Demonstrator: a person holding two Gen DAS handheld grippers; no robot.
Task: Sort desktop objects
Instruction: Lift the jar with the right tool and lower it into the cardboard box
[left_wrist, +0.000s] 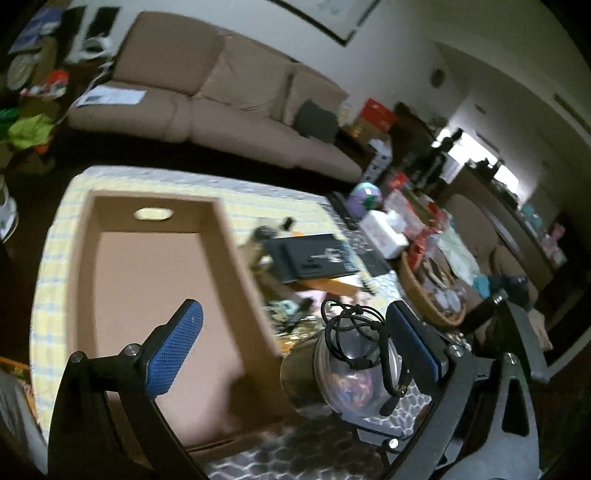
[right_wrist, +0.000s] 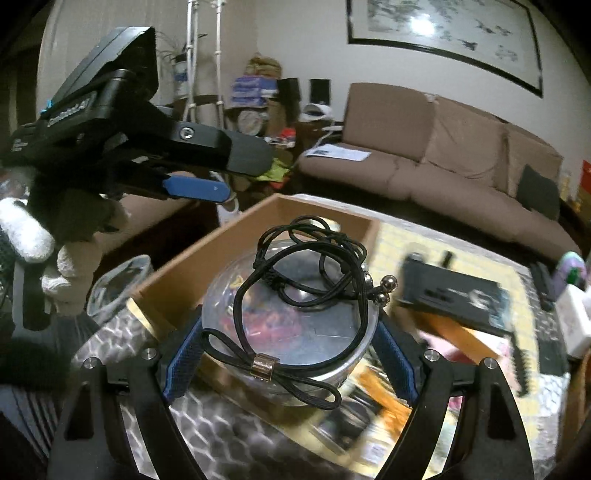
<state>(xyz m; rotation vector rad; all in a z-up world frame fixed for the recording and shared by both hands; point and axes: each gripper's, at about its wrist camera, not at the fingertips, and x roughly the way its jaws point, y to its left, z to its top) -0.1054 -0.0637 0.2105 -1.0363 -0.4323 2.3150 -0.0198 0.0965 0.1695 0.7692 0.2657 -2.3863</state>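
**Right gripper grasps the clear jar; left gripper spread above the box**

Your right gripper is clamped on a clear round jar; both blue pads press against its sides. A tangle of black hair ties lies on the jar's lid, with small metal beads at one side and a gold clasp at the near rim. Coloured items show through the jar wall, too blurred to identify.

Your left gripper is released, its jaws standing wide apart with nothing between the pads. The left pad sits over the cardboard box; the right pad is just beside the jar, and contact cannot be confirmed.

The box stands on a checked tablecloth toward the table's left edge, beside the jar. Its interior shows only bare floor. A black flat case lies to the right of the box, near the table's middle. A wicker basket sits at the right edge. A brown sofa stands behind the table.
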